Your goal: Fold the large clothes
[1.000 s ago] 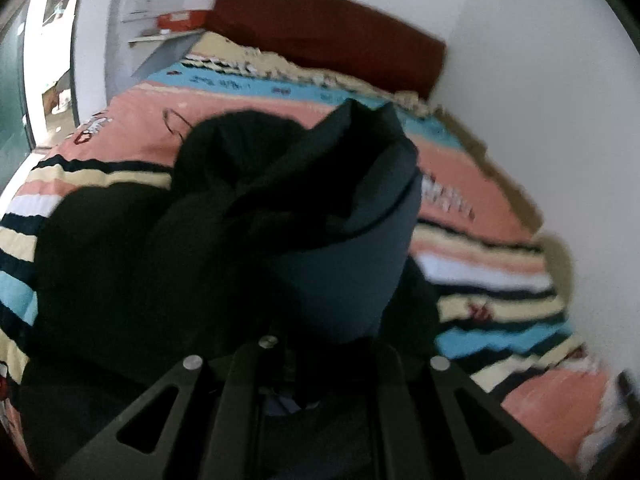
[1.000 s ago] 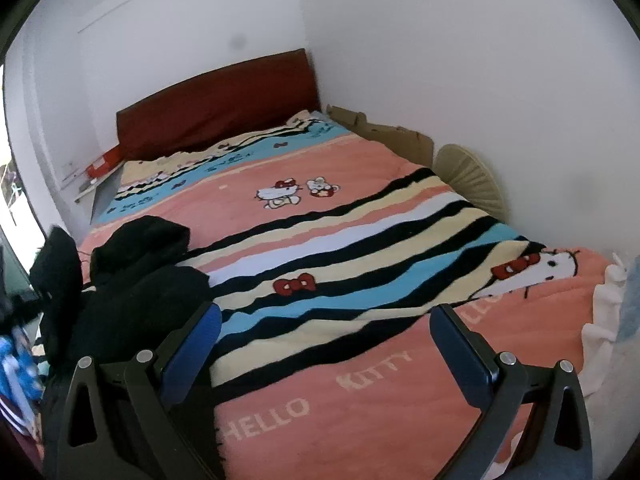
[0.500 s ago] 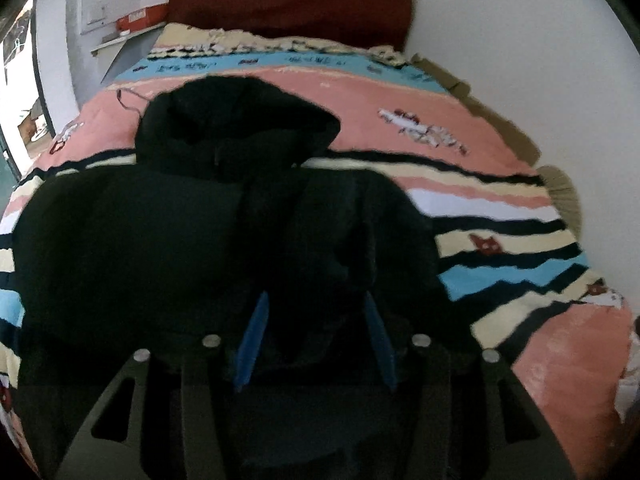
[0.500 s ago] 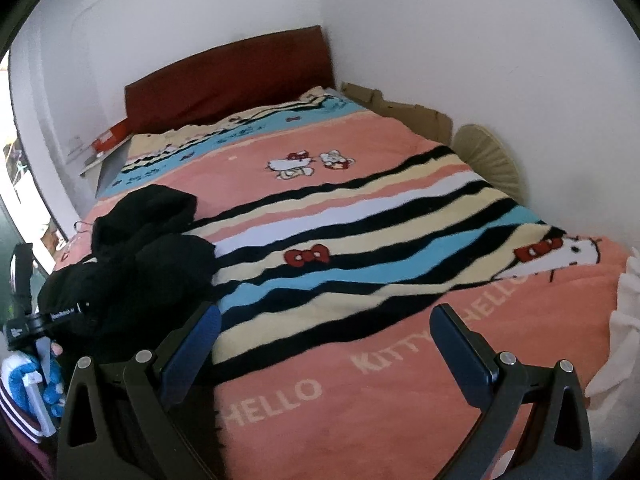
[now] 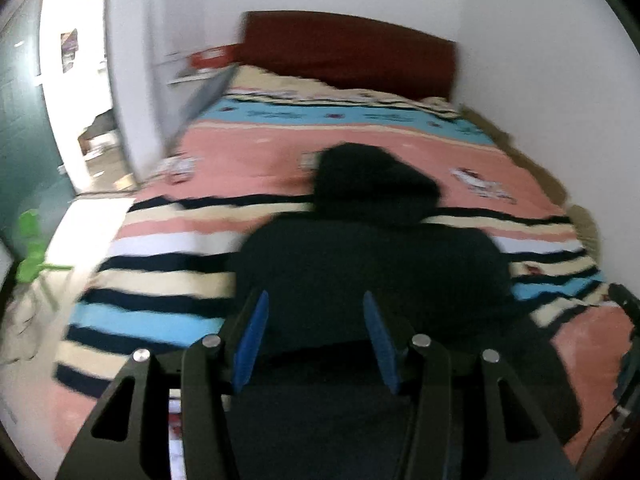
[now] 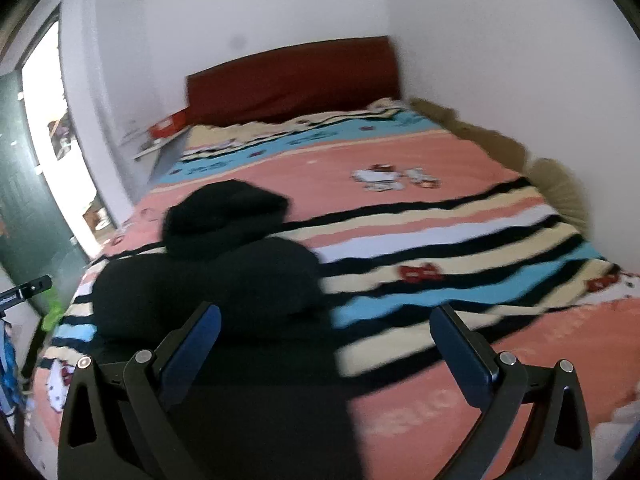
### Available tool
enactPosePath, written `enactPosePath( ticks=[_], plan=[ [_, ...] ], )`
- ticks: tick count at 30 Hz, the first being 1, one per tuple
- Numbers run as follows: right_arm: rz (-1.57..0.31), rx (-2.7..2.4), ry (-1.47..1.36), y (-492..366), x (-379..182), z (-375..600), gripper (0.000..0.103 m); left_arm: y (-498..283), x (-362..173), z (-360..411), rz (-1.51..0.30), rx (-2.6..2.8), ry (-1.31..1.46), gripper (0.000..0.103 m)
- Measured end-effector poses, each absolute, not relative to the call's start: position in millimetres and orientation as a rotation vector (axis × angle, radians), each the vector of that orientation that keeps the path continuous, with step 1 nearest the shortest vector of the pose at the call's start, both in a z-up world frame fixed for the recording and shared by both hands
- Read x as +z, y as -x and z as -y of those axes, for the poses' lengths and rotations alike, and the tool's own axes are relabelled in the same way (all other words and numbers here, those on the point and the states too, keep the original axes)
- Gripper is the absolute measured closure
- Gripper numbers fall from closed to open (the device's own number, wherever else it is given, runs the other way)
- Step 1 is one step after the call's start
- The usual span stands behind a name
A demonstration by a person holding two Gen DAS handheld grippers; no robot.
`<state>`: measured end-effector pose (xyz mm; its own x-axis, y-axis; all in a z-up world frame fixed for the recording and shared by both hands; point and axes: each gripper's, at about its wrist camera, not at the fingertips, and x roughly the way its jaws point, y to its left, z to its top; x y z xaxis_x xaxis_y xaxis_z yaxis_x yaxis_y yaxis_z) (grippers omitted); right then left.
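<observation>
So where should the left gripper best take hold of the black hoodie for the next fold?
Probably at the near bottom hem of the black hoodie, coming low from the bed's foot. It lies on the blanket with its hood pointing to the headboard, and the open, empty left gripper already faces that edge.

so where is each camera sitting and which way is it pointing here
Left wrist: rides the left gripper, angled down along its open blue fingers at the black hoodie on the striped blanket, towards the red headboard; nothing between the fingers.
Right wrist: rides the right gripper, fingers wide open, angled down over the bed from further right; hoodie lies left of centre.
Shared: hoodie, blanket, headboard, and the doorway on the left. No hand or sleeve shows.
</observation>
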<state>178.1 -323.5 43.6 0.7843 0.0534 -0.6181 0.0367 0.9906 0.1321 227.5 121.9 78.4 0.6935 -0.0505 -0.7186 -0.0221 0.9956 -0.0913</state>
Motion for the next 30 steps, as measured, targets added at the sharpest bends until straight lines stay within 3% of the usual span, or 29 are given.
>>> enactPosePath(
  ticks=[4, 8, 22, 30],
  plan=[
    [-0.651, 0.051, -0.132, -198, 42, 271, 0.001, -214, 68, -202, -0.781, 0.069, 0.187, 0.055],
    [-0.664, 0.097, -0.121, -230, 38, 225, 0.001, -222, 44, -230, -0.793, 0.081, 0.222, 0.055],
    [-0.917, 0.131, 0.072, -355, -62, 172, 0.001, -372, -51, -117, -0.888, 0.026, 0.08, 0.055],
    [-1.016, 0.207, 0.03, -386, -131, 207, 0.001, -382, -107, -92, -0.939, 0.003, 0.018, 0.05]
  ],
)
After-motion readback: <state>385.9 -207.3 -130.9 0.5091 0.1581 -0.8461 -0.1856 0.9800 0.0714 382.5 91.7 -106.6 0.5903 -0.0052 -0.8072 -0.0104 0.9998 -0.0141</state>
